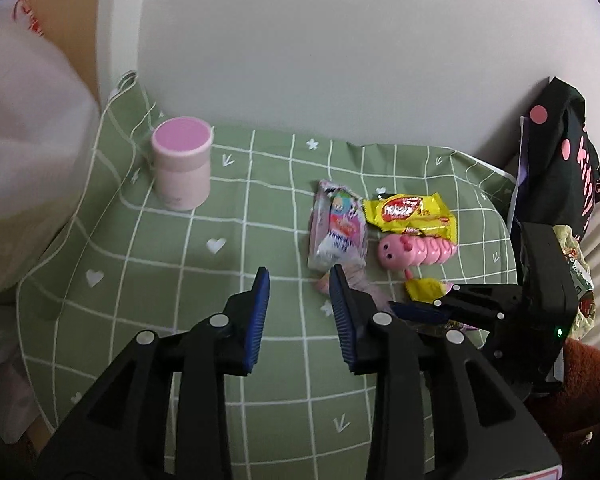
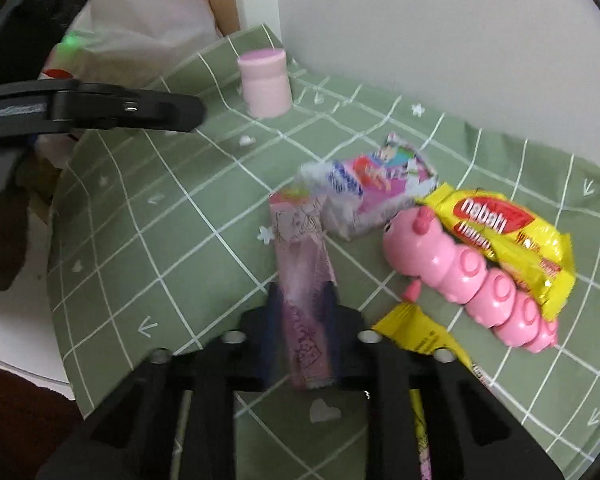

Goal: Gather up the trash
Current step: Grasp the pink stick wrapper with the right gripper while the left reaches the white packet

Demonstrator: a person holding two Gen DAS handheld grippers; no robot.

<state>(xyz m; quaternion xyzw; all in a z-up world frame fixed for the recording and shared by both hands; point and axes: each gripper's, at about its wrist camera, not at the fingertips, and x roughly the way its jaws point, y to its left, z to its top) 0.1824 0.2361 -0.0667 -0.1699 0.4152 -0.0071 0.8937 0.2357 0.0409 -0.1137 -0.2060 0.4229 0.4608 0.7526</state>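
Right gripper (image 2: 302,312) pinches a flat, crinkled pink wrapper (image 2: 300,248) lying near-centre on the gridded green cloth (image 2: 140,208). Left gripper (image 1: 300,300) hangs spread, empty. Only the left view shows a black bag (image 1: 560,152), far right.

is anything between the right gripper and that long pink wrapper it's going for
No. In the right wrist view the right gripper already has the long pink wrapper between its fingers, closed on its near end. The pink caterpillar toy and a yellow wrapper piece lie to one side, not in the way.
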